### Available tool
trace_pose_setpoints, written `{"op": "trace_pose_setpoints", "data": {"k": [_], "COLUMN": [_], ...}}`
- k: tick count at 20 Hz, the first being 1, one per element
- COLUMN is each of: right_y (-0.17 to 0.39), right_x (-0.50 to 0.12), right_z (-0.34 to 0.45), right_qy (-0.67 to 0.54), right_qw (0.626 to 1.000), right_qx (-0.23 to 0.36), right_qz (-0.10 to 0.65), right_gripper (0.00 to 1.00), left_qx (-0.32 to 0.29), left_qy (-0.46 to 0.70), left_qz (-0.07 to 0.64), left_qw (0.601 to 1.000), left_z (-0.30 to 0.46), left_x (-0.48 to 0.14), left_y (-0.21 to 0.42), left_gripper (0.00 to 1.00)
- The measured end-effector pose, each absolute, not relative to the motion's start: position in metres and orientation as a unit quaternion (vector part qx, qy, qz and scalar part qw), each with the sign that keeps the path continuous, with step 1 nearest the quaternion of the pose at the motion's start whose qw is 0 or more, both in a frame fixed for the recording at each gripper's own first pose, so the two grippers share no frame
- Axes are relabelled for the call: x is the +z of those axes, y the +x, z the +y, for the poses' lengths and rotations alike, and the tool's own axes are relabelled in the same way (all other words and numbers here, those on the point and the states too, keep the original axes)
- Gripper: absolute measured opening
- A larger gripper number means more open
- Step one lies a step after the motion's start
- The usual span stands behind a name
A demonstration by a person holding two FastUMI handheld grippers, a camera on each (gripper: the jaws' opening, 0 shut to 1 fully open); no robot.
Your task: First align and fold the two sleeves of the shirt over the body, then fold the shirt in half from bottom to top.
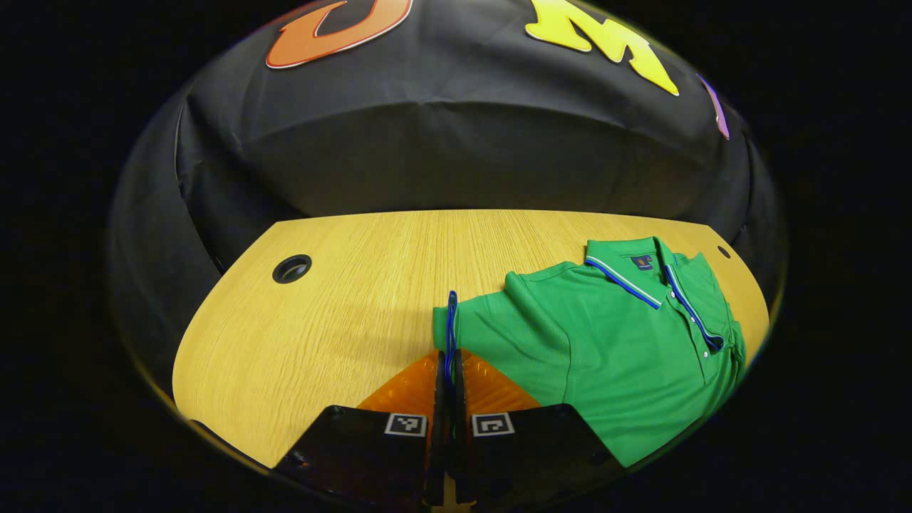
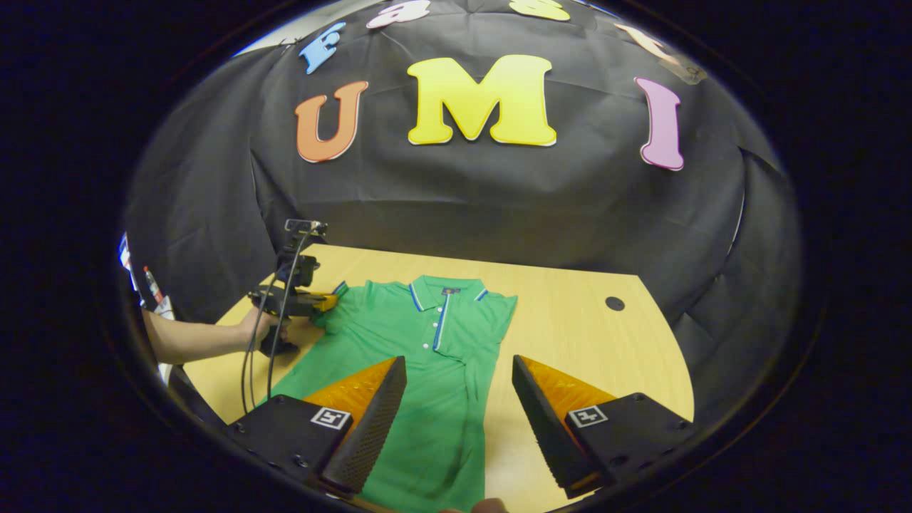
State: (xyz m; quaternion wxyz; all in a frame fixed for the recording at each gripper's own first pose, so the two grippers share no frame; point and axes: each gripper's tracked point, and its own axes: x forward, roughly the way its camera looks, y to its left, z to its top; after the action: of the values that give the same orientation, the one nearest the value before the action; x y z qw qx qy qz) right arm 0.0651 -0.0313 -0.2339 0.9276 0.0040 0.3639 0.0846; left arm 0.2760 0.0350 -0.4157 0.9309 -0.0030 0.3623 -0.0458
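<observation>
A green polo shirt (image 1: pixel 613 342) with blue-and-white trim lies flat on the wooden table (image 1: pixel 320 320), collar (image 1: pixel 627 267) toward the far wall. My left gripper (image 1: pixel 450 356) is shut on the blue-trimmed cuff of the sleeve (image 1: pixel 450 320) at the shirt's left side. In the right gripper view, that gripper (image 2: pixel 324 303) is held by a hand (image 2: pixel 263 328) at the sleeve. My right gripper (image 2: pixel 457 363) hovers open above the shirt's body (image 2: pixel 442 399), below the placket, with nothing between its fingers. The shirt's other side runs in a straight edge (image 2: pixel 499 335).
The table (image 2: pixel 584 342) has round cable holes (image 1: pixel 292 268) (image 2: pixel 614 303) near its far corners. Bare wood lies left of the shirt in the left gripper view. A cable (image 2: pixel 274 342) hangs from the left gripper. The black cloth wall stands close behind the table.
</observation>
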Motion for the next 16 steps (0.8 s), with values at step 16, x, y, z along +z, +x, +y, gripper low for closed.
{"op": "trace_pose_setpoints", "data": {"k": [16], "right_y": [0.046], "right_x": [-0.222], "right_z": [-0.089], "right_qy": [0.044], "right_qw": [0.936], "right_qx": [0.022], "right_qz": [0.348], "right_gripper": [0.93], "left_qx": [-0.099], "left_qy": [-0.013], "left_qz": [0.321], "left_qw": [0.942], "left_z": [-0.077], "left_x": [-0.328], "left_y": [0.289], "left_gripper": [0.05]}}
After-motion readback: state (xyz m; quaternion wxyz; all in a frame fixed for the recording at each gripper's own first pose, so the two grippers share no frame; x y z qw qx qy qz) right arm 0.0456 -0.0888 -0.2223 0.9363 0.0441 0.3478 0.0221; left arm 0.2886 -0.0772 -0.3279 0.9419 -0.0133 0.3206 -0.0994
